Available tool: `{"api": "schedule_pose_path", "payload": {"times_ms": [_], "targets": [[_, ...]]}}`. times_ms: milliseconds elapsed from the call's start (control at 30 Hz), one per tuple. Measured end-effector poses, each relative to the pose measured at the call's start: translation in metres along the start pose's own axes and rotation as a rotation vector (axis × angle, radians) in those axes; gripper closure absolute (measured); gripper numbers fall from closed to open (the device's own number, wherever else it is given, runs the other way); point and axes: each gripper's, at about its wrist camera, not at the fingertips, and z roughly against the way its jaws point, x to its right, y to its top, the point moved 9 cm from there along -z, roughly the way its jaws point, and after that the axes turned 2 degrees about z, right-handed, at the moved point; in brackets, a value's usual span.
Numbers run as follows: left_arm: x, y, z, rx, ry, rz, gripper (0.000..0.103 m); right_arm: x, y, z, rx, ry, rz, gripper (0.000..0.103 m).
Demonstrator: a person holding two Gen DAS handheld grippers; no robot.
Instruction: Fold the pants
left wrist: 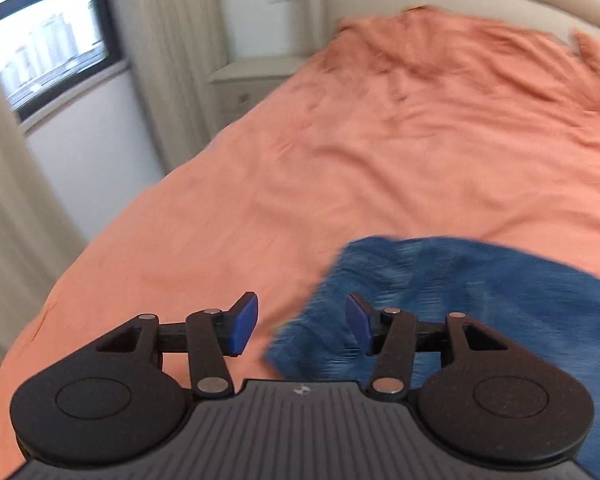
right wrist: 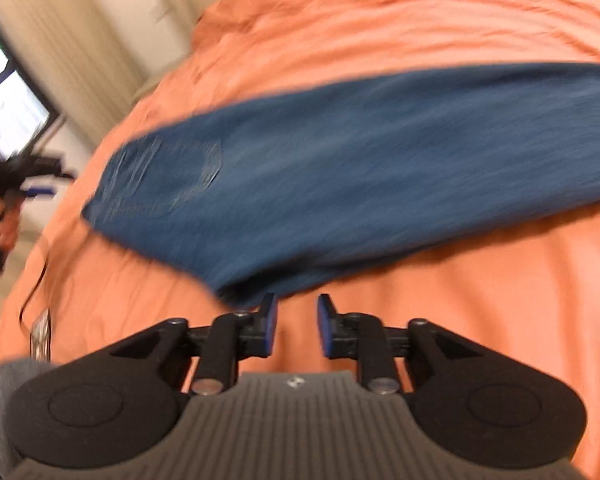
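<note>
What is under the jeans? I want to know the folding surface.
The blue jeans lie on an orange bedsheet, which shows all around them. Whatever lies directly beneath the denim is covered, so anything trapped there cannot be seen.

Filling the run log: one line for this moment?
left claw open | right claw open | blue denim pants flat on orange bedsheet, ungrasped

Daylit, motion-blurred, fisheye-warped edges

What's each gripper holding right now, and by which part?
Nothing. The left gripper and right gripper are both open and empty; the jeans lie loose on the bed.
</note>
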Motion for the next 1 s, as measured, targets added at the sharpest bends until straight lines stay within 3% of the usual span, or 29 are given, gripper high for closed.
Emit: {"api": "schedule_pose_path", "payload": {"times_ms": [233, 433, 533, 633, 733, 1000], "targets": [[0.107, -0.003, 0.041, 0.01, -0.232, -0.117, 0.043, 0.138, 0.058, 0.082, 0.174, -0.136, -0.227, 0.082], [0.191, -0.017, 0.033, -0.007, -0.314, -0.184, 0.043, 0.299, 0.086, 0.161, 0.299, -0.241, -0.455, 0.079], [0.223, -0.028, 0.022, -0.035, -0.323, -0.207, 0.043, 0.375, 0.092, 0.181, 0.351, -0.267, -0.566, 0.076], [0.247, -0.043, 0.004, -0.095, -0.31, -0.216, 0.044, 0.441, 0.091, 0.185, 0.386, -0.249, -0.686, 0.076], [0.264, -0.062, -0.008, -0.142, -0.303, -0.236, 0.044, 0.482, 0.093, 0.171, 0.391, -0.239, -0.751, 0.076], [0.276, -0.09, -0.035, -0.235, -0.222, -0.247, 0.044, 0.54, 0.097, 0.107, 0.374, -0.154, -0.875, 0.077]]}}
